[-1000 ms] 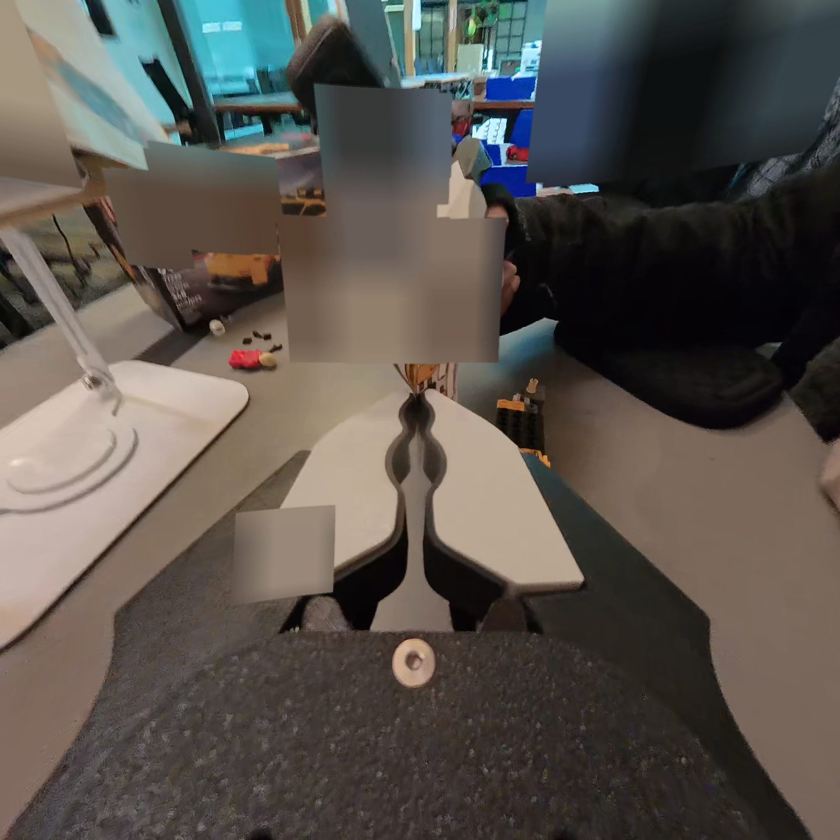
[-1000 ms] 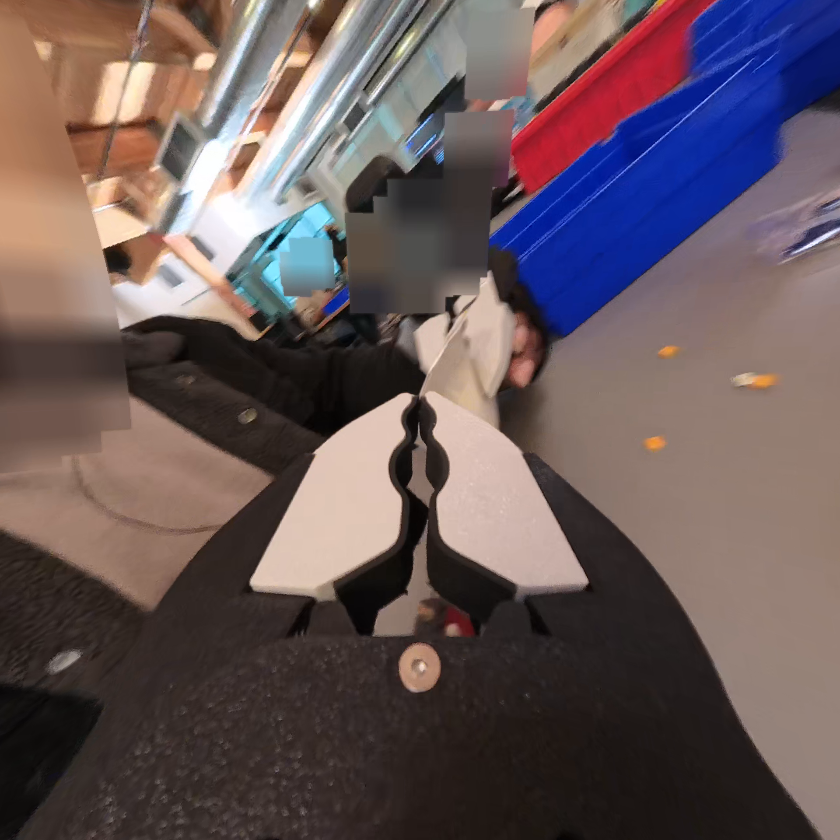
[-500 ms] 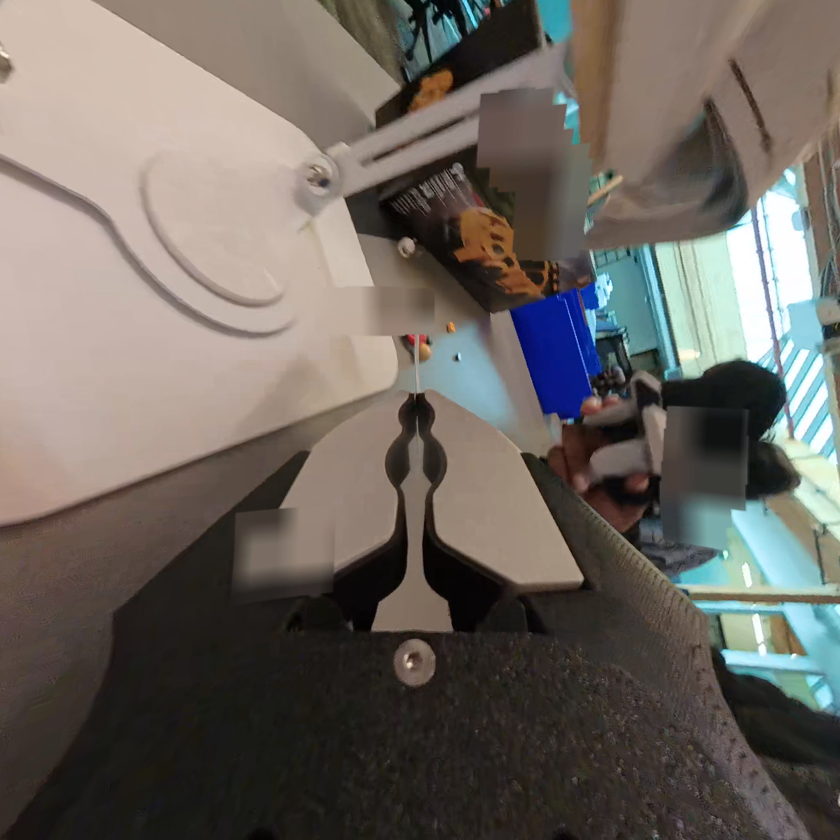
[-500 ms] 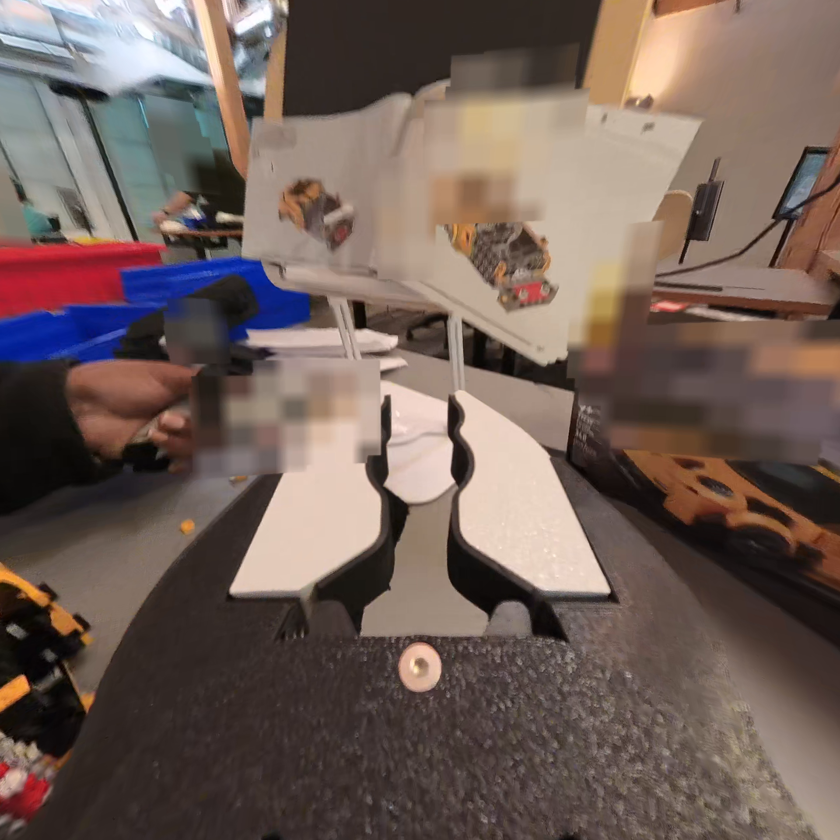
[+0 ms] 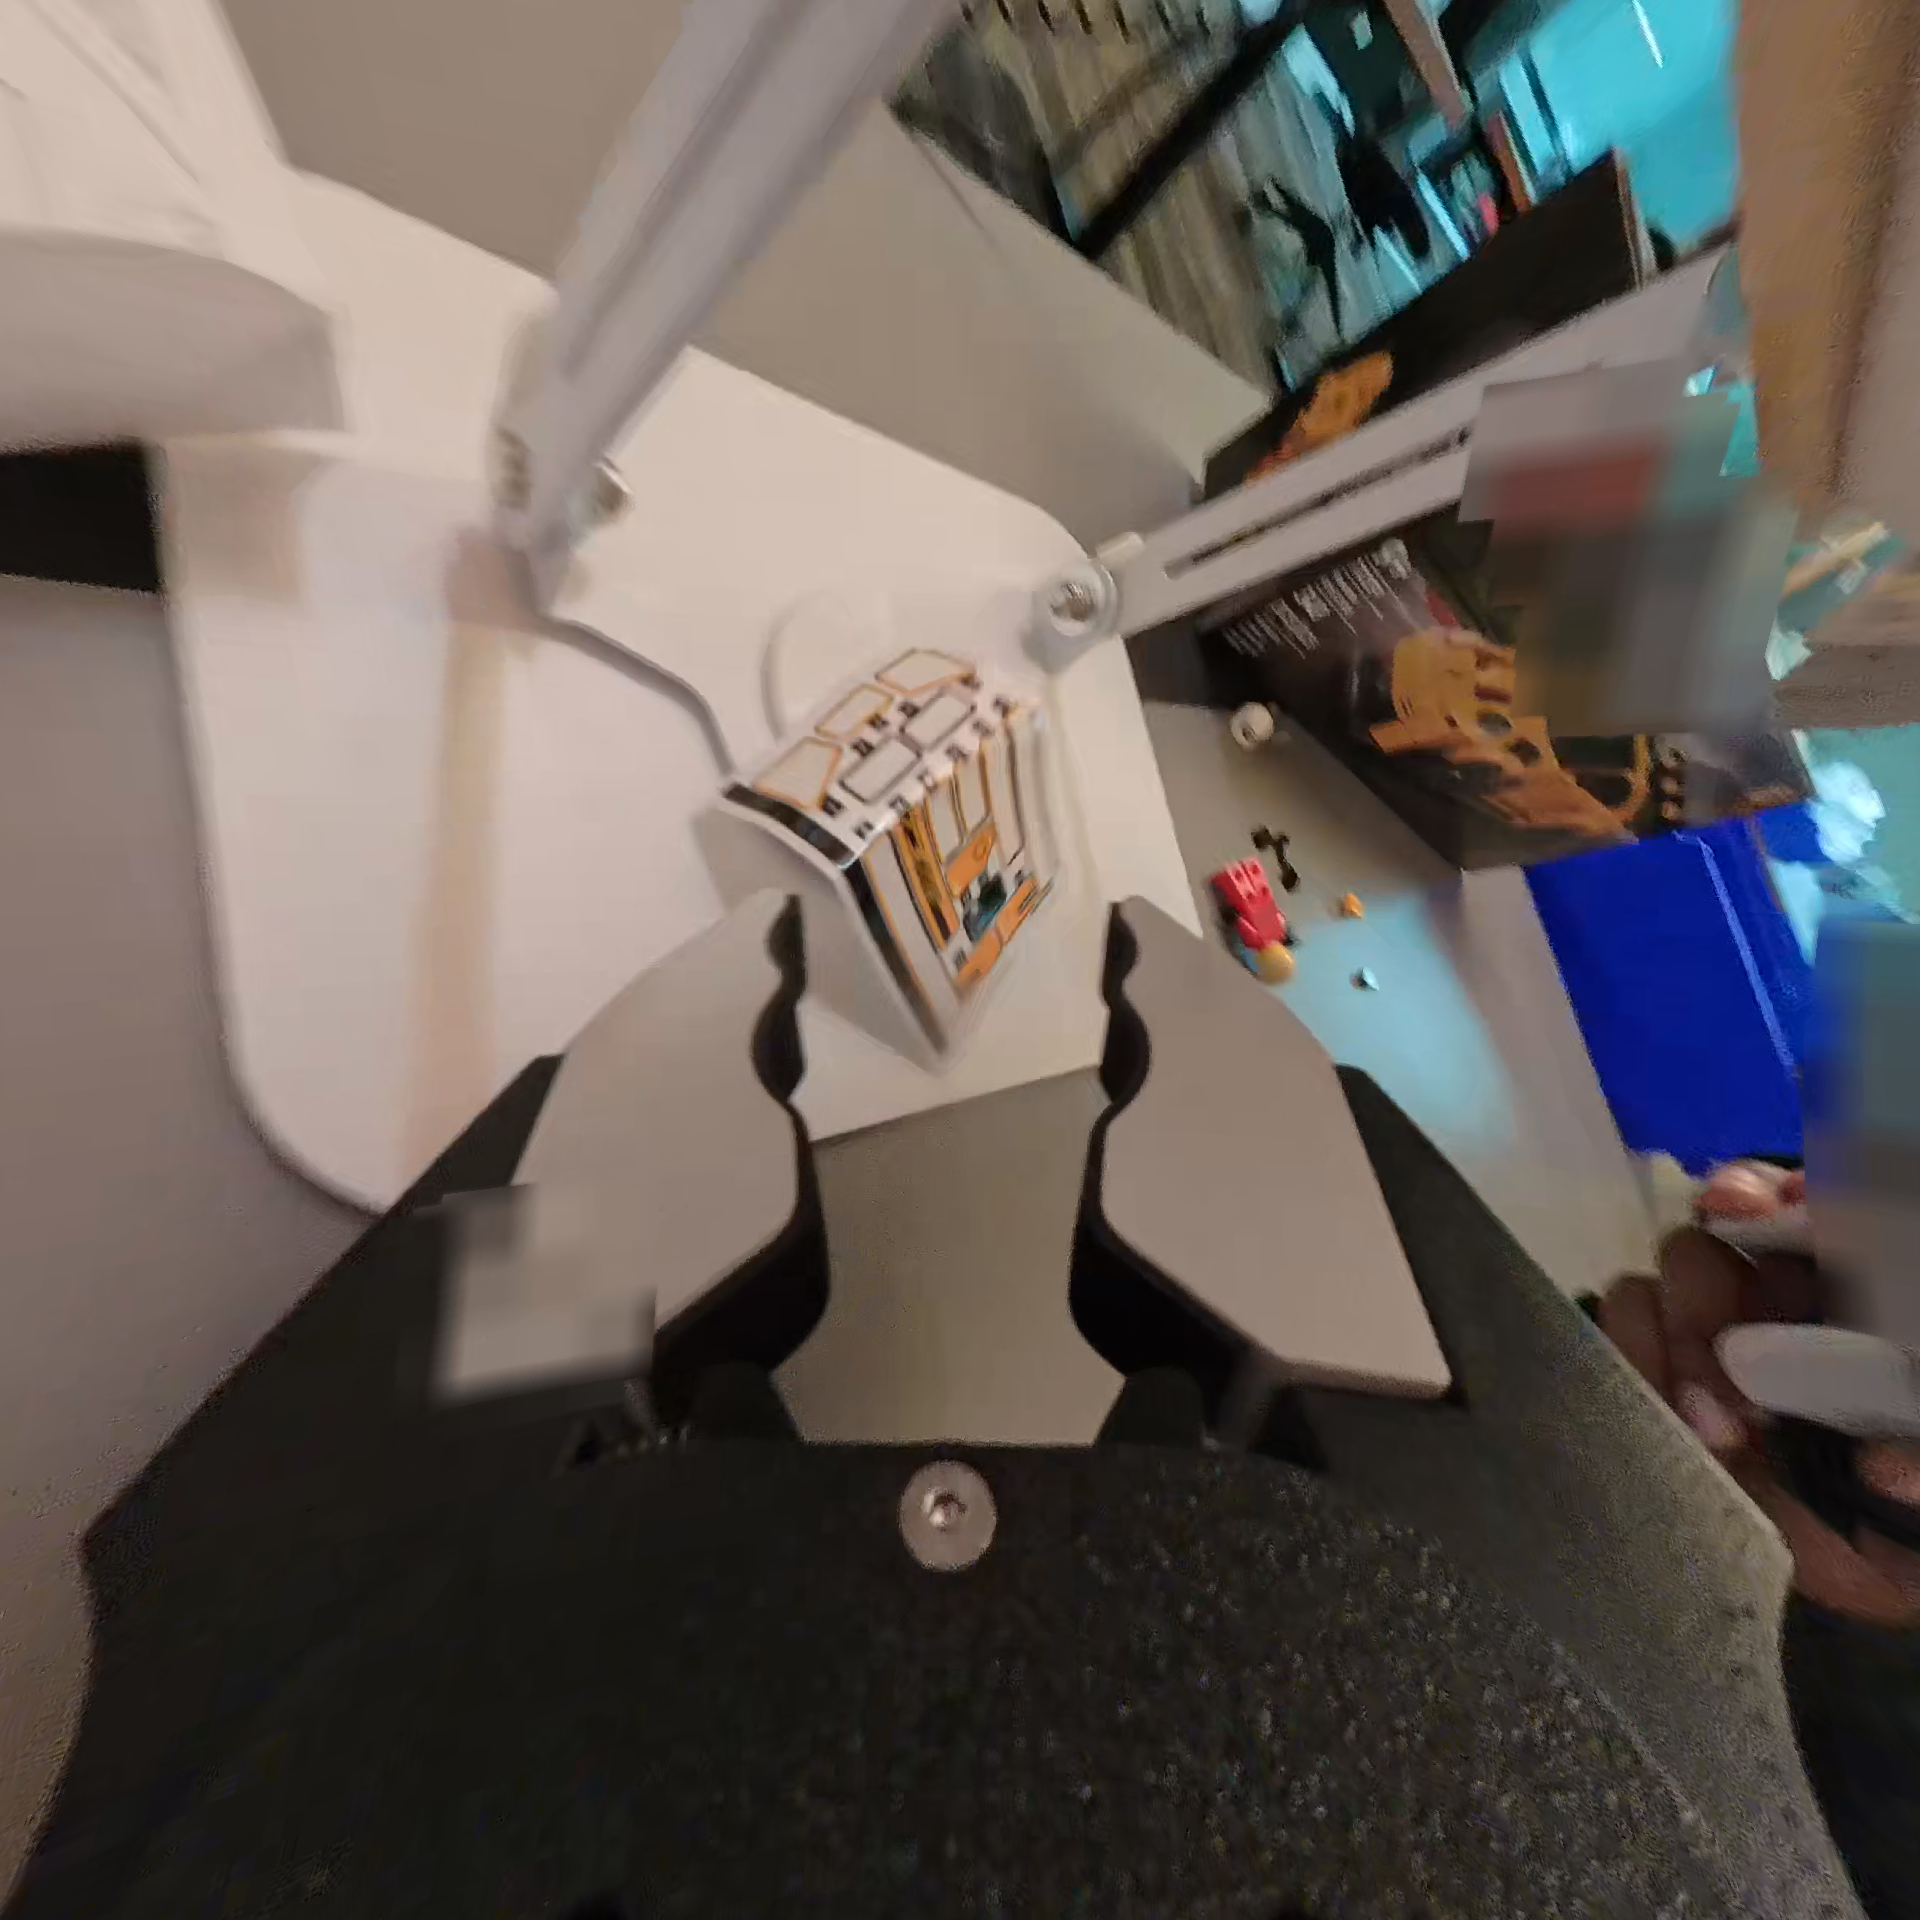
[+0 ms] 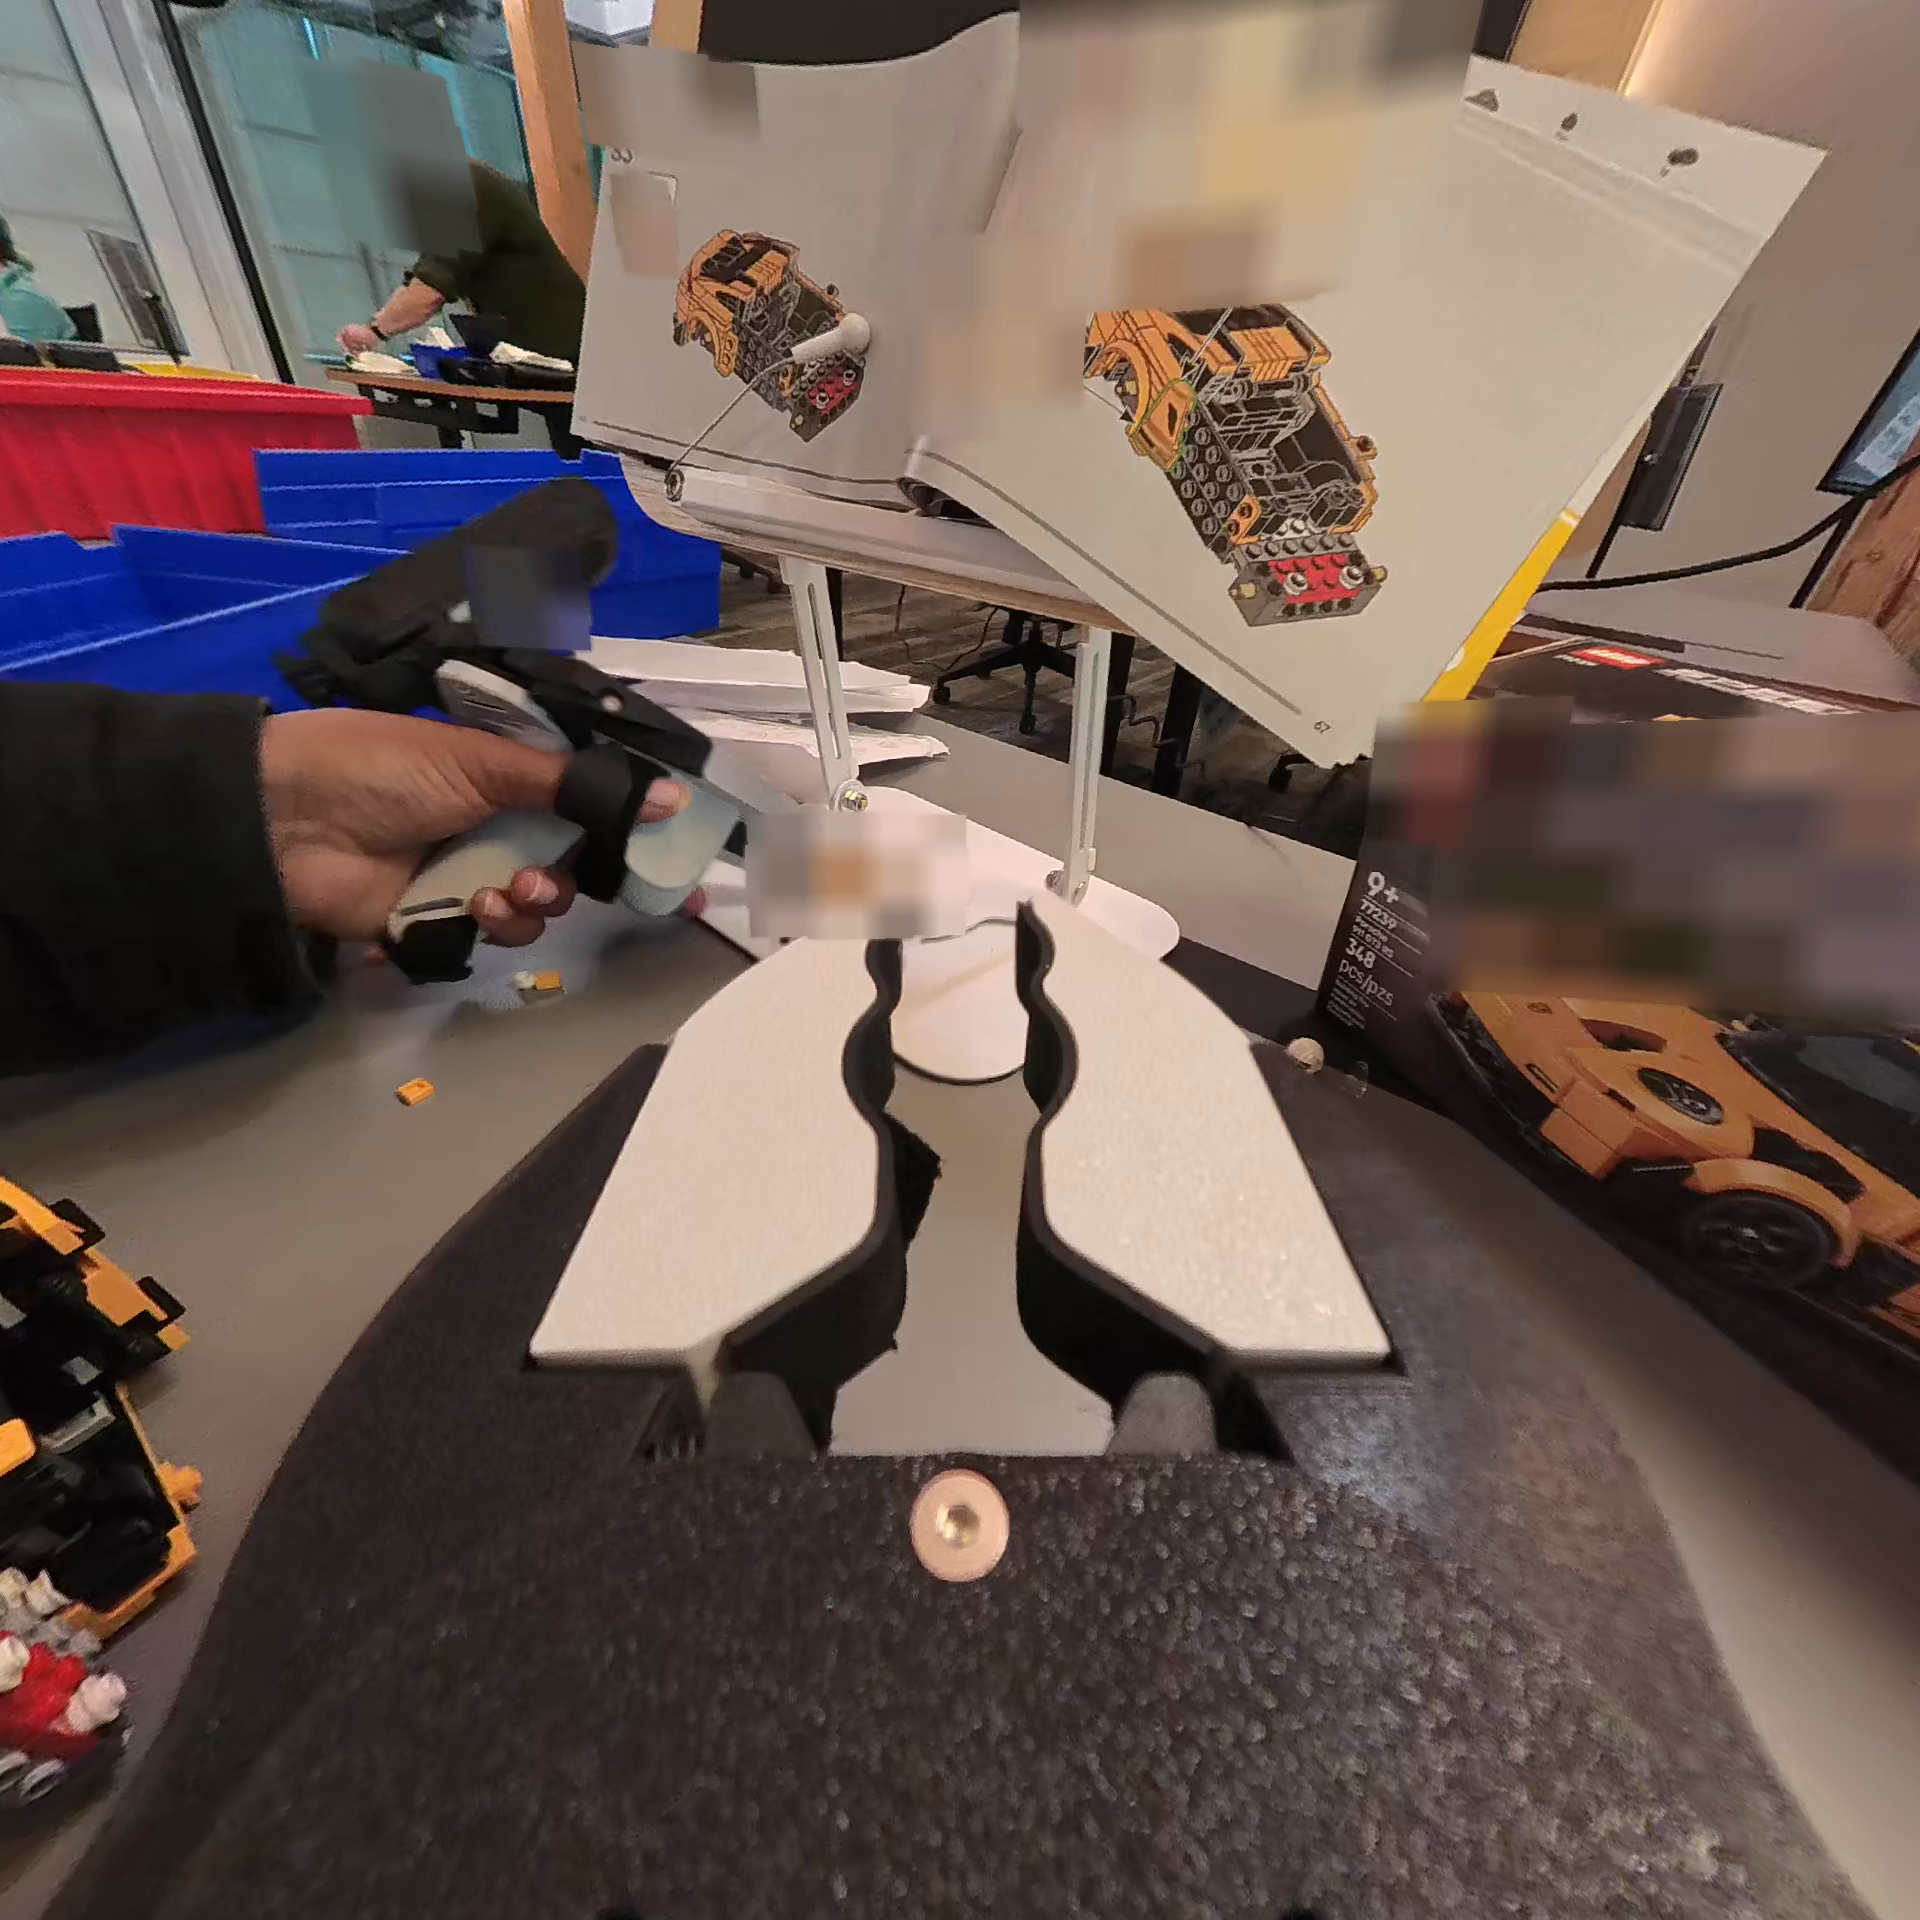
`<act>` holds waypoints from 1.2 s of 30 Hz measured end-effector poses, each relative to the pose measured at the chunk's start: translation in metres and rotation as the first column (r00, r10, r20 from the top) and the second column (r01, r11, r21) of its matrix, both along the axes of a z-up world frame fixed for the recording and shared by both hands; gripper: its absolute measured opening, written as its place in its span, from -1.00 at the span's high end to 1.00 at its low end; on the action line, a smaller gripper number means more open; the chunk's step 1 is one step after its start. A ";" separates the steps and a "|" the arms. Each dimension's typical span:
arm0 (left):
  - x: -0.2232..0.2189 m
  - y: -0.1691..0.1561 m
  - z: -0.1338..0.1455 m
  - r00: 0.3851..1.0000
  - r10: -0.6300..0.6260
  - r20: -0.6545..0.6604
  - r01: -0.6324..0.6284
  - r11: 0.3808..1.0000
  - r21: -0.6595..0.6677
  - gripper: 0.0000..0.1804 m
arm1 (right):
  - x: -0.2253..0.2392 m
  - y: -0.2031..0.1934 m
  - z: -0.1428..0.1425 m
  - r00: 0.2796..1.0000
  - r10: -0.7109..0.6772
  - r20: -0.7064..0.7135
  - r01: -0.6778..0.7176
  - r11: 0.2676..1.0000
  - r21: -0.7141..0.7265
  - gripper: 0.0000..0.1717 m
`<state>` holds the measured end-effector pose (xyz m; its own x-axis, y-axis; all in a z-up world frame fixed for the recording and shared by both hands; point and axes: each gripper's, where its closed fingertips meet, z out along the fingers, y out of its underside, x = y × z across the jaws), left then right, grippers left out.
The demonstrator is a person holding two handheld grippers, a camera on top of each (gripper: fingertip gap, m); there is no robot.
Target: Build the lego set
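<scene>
In the left wrist view my left gripper point(image 5: 951, 925) is open wide. A curled white sticker sheet with orange-edged stickers point(image 5: 914, 831) sits just ahead of and between the fingertips, over the white base of a book stand point(image 5: 520, 779). Neither pad presses on it. In the right wrist view my right gripper point(image 6: 956, 935) is open with nothing between its fingers, low over the grey table point(image 6: 312, 1195) and pointing at the stand's base point(image 6: 1122, 920). The left gripper's body point(image 6: 644, 831) shows there in a hand, its fingertips behind a blurred patch.
An open instruction booklet point(image 6: 1143, 312) rests on the stand. A dark box with an orange car picture point(image 6: 1662, 1091) stands at the right. Blue bins point(image 6: 208, 592) are at the back left, a part-built orange and black model point(image 6: 62, 1403) at the left edge. A red brick piece point(image 5: 1252, 899) and small loose bits lie on the table. There is about 20 cm between the tips of the two grippers. From either gripper's tips it is about 15 cm to the red brick piece point(image 5: 1252, 899).
The left gripper was shut on the thin sheet and has swung over the stand's base and opened; the sheet is out of its grasp. The right gripper went from shut to open and turned toward the stand.
</scene>
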<state>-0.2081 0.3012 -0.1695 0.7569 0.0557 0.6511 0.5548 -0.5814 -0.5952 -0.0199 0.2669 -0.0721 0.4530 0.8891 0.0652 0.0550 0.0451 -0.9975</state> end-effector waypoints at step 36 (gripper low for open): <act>-0.005 -0.088 0.159 0.672 0.368 -0.643 0.143 0.787 0.600 1.00 | -0.026 0.080 0.049 0.878 -0.427 0.215 0.259 0.803 0.536 0.56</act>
